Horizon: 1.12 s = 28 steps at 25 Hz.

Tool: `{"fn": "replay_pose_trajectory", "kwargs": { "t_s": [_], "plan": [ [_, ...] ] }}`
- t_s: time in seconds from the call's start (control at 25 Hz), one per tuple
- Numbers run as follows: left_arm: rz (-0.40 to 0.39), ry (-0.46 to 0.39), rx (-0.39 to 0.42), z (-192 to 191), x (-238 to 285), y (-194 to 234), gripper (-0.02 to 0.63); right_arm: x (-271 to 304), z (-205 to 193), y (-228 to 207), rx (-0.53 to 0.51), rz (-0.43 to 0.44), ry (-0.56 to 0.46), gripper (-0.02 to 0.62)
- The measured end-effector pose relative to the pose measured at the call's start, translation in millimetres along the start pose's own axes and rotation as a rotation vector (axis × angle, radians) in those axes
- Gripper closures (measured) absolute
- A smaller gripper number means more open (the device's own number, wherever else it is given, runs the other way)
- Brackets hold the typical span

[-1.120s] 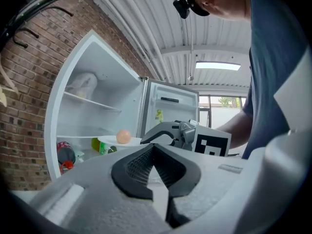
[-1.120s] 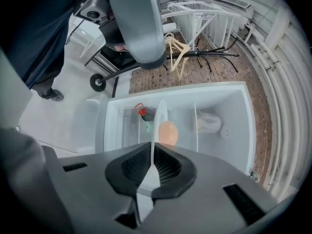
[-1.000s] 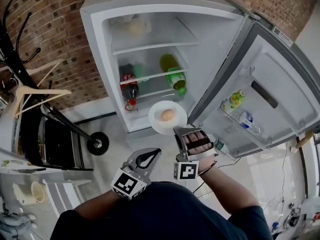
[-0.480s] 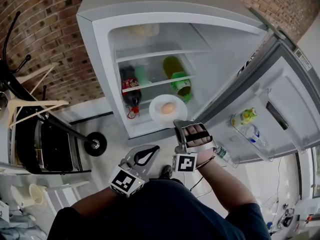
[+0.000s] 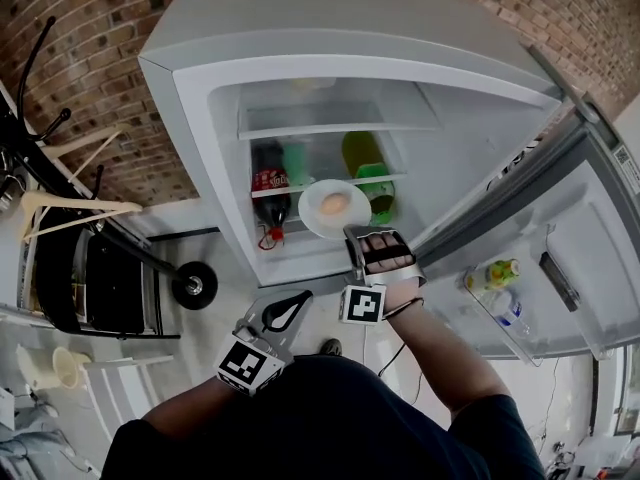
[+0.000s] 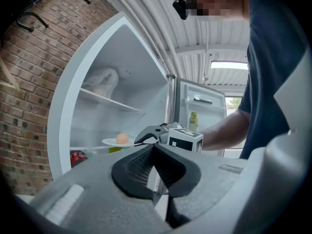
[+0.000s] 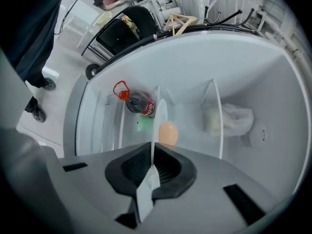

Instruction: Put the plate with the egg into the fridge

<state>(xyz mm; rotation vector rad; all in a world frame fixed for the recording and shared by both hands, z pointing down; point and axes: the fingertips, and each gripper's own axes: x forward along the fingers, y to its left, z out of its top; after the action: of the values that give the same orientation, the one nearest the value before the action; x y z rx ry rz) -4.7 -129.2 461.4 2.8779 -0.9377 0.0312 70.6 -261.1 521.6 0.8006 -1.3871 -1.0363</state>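
Brick wall (image 5: 100, 48) is flanking the open fridge (image 5: 190, 98). The right gripper (image 5: 352, 235) is clamping its jaws on the plate (image 5: 312, 220) bearing the egg (image 5: 335, 203) inside it. The left gripper (image 5: 300, 300) is hanging with jaws together.

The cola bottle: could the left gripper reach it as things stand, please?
Probably yes: the fridge stands open, and the plate is right of the cola bottle, off the path of the left gripper.

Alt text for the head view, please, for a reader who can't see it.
The right gripper holds a white plate with an egg by its rim at the mouth of the open fridge, in front of a cola bottle and a green bottle. The left gripper is shut and empty.
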Motion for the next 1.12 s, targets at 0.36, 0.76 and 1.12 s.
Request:
{"fn": "replay_pose_trajectory", "kwargs": {
  "t_s": [0.36,0.76,1.12],
  "plan": [
    [0.067,-0.003,-0.007,-1.3,8.3,12.6,0.601,39.0,-2.4,-10.1,-0.026,-0.019,-0.030,0.575],
    [0.096,0.004,-0.021,-5.9,6.4,20.0,0.601,69.0,-4.9,-6.0,-0.038,0.039,-0.007,0.575],
    [0.121,0.002,-0.038,-8.0,-1.8,25.8,0.601,93.7,-6.6,-9.5,-0.038,0.087,0.014,0.575]
  ]
}}
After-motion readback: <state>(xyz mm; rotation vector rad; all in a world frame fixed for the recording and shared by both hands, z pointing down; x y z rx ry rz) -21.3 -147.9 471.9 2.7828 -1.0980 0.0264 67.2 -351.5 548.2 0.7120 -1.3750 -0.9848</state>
